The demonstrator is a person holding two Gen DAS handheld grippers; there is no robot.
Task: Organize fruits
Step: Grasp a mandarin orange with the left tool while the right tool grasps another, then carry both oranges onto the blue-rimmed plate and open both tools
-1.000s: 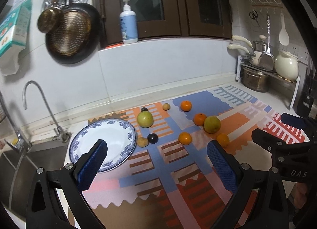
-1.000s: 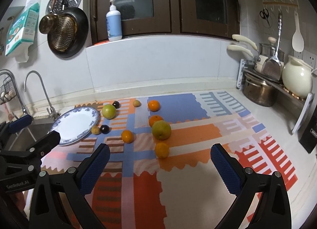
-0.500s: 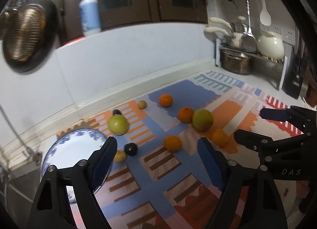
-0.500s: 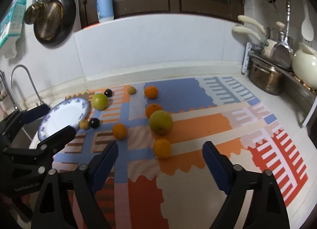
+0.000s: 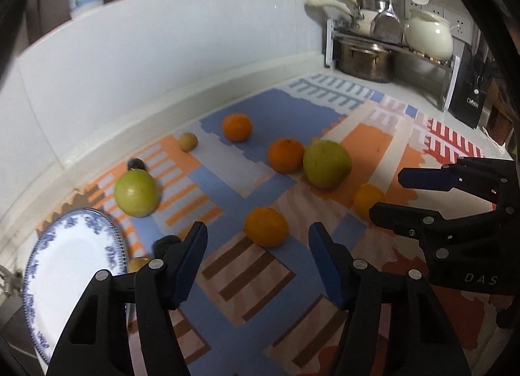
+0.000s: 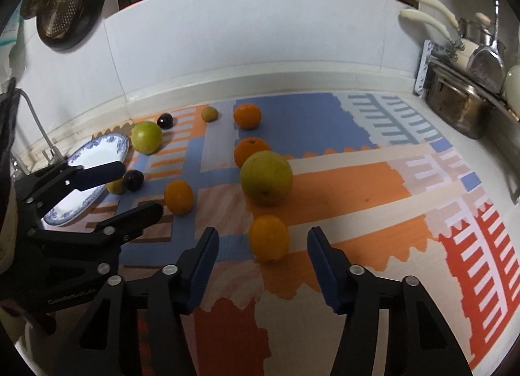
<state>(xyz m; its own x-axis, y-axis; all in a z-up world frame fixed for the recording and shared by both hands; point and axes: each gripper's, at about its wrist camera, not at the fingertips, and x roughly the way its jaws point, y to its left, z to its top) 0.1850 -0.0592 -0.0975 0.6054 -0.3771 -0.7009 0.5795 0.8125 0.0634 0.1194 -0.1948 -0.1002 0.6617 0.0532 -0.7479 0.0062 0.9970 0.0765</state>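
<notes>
Several oranges, two green fruits and small dark and yellow fruits lie on a patterned mat. My left gripper (image 5: 258, 246) hovers low over one orange (image 5: 266, 226), which sits just ahead of and between its blue pads, untouched; the jaws are closing. My right gripper (image 6: 262, 246) frames another orange (image 6: 268, 237) the same way, its jaws closing too, with gaps on both sides. The large green fruit (image 6: 266, 177) lies just beyond that orange. A blue-and-white plate (image 5: 74, 272) sits empty at the mat's left end. Each gripper shows in the other's view: the right gripper (image 5: 390, 195) and the left gripper (image 6: 130, 190).
A white tiled wall (image 6: 260, 50) backs the counter. A rack with a steel pot (image 5: 364, 57) and a cream kettle (image 5: 429, 34) stands at the far right. A faucet (image 6: 35, 122) and sink lie left of the plate. A pan (image 6: 65, 2) hangs on the wall.
Both grippers have dropped toward the mat and moved in on the fruit. Their jaws have narrowed from wide open, each now framing an orange. The left view has swung right.
</notes>
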